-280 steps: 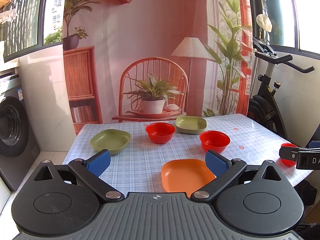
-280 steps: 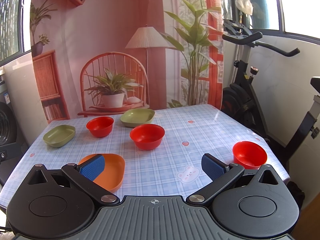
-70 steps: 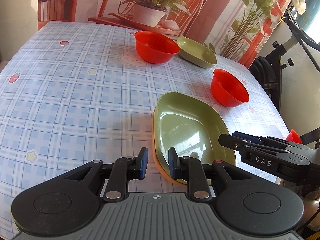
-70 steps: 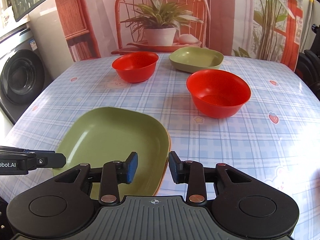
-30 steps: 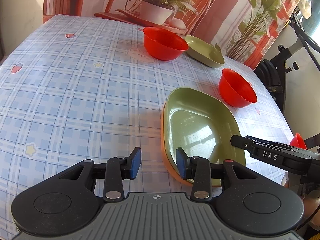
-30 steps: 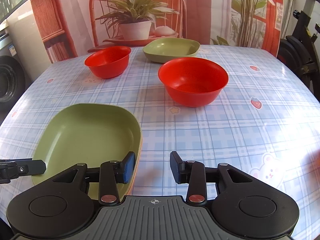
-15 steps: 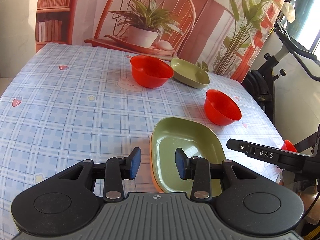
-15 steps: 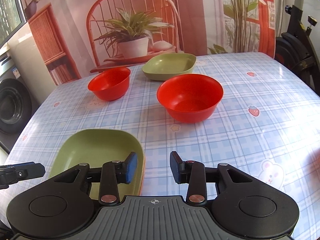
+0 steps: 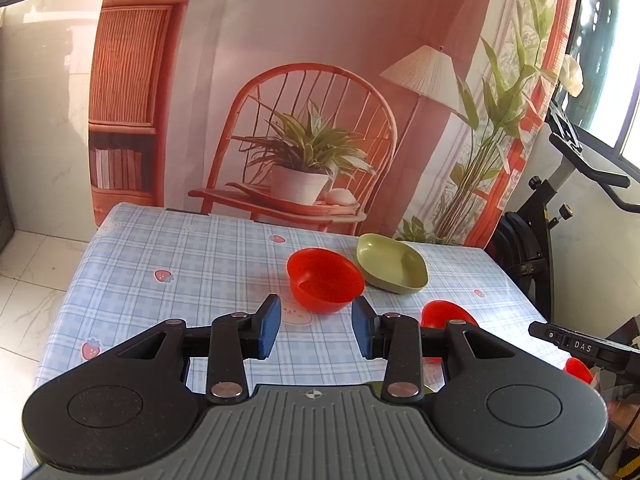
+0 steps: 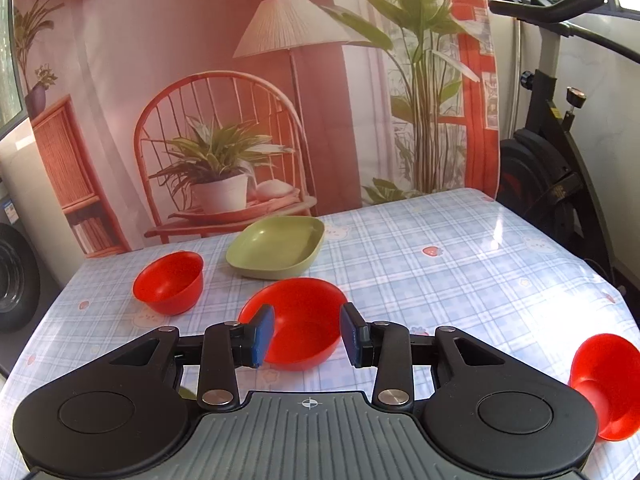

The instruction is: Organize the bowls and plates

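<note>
My left gripper (image 9: pixel 314 330) is open and empty above the table, short of a red bowl (image 9: pixel 325 280). A green plate (image 9: pixel 390 263) lies behind that bowl. A second red bowl (image 9: pixel 440 314) shows behind my right finger. My right gripper (image 10: pixel 306 334) is open and empty, with a red bowl (image 10: pixel 298 322) on the table beyond its fingers. The green plate (image 10: pixel 276 247) and another red bowl (image 10: pixel 169 282) lie farther back, and a third red bowl (image 10: pixel 604 384) sits at the right edge. The stacked green and orange plates are hidden under the grippers, only a sliver (image 10: pixel 186 394) showing.
The table has a blue checked cloth (image 9: pixel 192 264). The other gripper's tip (image 9: pixel 580 346) shows at the right of the left wrist view. An exercise bike (image 10: pixel 556 184) stands to the right of the table. A printed backdrop hangs behind the far edge.
Both grippers have risen and tilted up from the stacked plates, which have dropped out of view. Both have opened a little wider.
</note>
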